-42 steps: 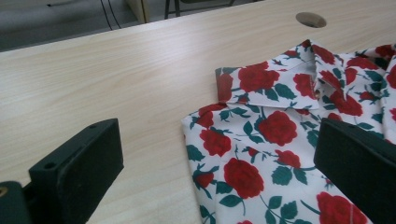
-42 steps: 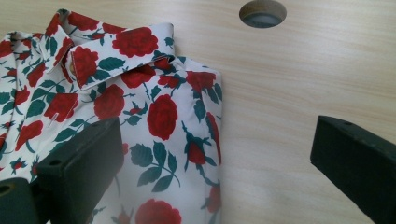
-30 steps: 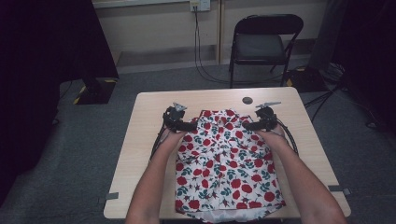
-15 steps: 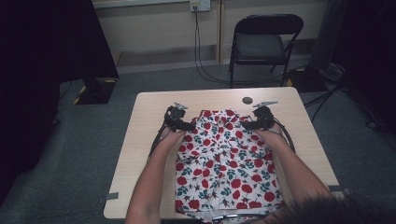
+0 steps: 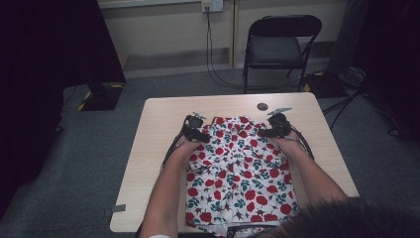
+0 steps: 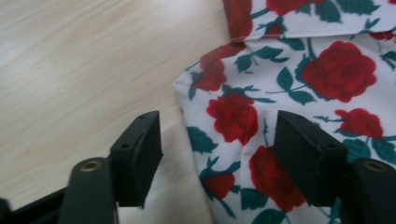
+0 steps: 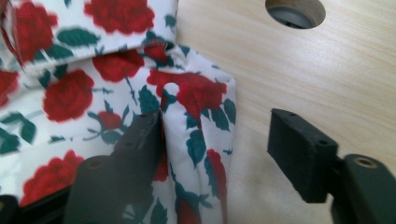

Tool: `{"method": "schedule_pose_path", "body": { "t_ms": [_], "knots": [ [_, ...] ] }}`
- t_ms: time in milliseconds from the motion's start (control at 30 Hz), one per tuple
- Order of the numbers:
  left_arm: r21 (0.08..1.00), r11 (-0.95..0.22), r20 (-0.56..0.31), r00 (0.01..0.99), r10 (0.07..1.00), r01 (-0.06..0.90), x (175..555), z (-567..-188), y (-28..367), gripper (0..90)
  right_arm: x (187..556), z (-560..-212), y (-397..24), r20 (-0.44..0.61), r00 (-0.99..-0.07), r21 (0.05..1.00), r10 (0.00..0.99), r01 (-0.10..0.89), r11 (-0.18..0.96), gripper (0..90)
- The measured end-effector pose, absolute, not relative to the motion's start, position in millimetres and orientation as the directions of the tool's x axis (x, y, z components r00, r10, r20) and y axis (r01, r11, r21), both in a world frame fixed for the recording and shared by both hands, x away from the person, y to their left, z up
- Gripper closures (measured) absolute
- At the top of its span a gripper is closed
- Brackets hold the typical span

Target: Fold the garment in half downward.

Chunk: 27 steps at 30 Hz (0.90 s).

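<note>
Both grippers, left (image 5: 197, 130) and right (image 5: 274, 128), straddle the rose-printed white cloth garment's (image 5: 237, 173) far corners, jaws apart. To grip well, seat each folded edge deep between the jaws before closing.

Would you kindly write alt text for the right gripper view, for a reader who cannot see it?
The right gripper, open, straddles the puckered corner of a white rose-print garment on a light wooden table. One of its black fingers presses into the cloth; the other hangs over bare wood. A round hole in the tabletop lies beyond.
</note>
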<state>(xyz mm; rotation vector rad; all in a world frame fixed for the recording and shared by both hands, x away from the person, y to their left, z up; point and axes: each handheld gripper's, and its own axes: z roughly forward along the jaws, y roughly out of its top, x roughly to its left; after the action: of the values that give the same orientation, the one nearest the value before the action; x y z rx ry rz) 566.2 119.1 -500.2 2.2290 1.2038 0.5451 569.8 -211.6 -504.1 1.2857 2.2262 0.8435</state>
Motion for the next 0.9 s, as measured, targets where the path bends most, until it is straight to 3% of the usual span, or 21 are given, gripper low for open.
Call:
{"method": "schedule_pose_path", "body": {
  "t_ms": [100, 167, 333, 433, 533, 667, 900],
  "knots": [
    [0.639, -0.466, 0.086, 0.545, 0.834, 0.612, 566.2, -500.4, 118.1, 42.4, 571.2, -504.4, -208.1, -0.073, -0.477, 0.68, 0.876, 0.619, 0.394, 45.5],
    [0.65, -0.423, 0.026, 0.538, 0.843, 0.631, 567.3, -502.0, 121.4, 46.2, 572.4, -504.5, -207.1, -0.052, -0.482, 0.682, 0.875, 0.623, 0.383, 51.9],
    [0.665, -0.396, -0.014, 0.541, 0.841, 0.633, 568.5, -504.0, 125.5, 49.6, 574.8, -505.4, -210.4, 0.019, -0.48, 0.689, 0.877, 0.642, 0.336, 64.9],
    [0.675, -0.394, -0.016, 0.546, 0.837, 0.624, 568.0, -504.1, 123.8, 60.2, 575.6, -504.6, -210.1, 0.021, -0.487, 0.685, 0.873, 0.643, 0.342, 74.9],
    [0.676, -0.399, -0.019, 0.556, 0.831, 0.619, 565.8, -503.8, 118.6, 77.0, 574.8, -504.7, -206.9, 0.024, -0.504, 0.687, 0.863, 0.636, 0.352, 86.2],
    [0.675, -0.4, -0.019, 0.557, 0.831, 0.62, 564.3, -503.6, 115.4, 84.6, 575.2, -502.9, -204.2, 0.015, -0.506, 0.673, 0.862, 0.643, 0.366, 87.9],
    [0.677, -0.397, -0.011, 0.548, 0.836, 0.62, 564.3, -502.8, 111.9, 85.4, 574.5, -501.3, -203.6, 0.023, -0.504, 0.676, 0.863, 0.644, 0.358, 87.9]
  ]
}}
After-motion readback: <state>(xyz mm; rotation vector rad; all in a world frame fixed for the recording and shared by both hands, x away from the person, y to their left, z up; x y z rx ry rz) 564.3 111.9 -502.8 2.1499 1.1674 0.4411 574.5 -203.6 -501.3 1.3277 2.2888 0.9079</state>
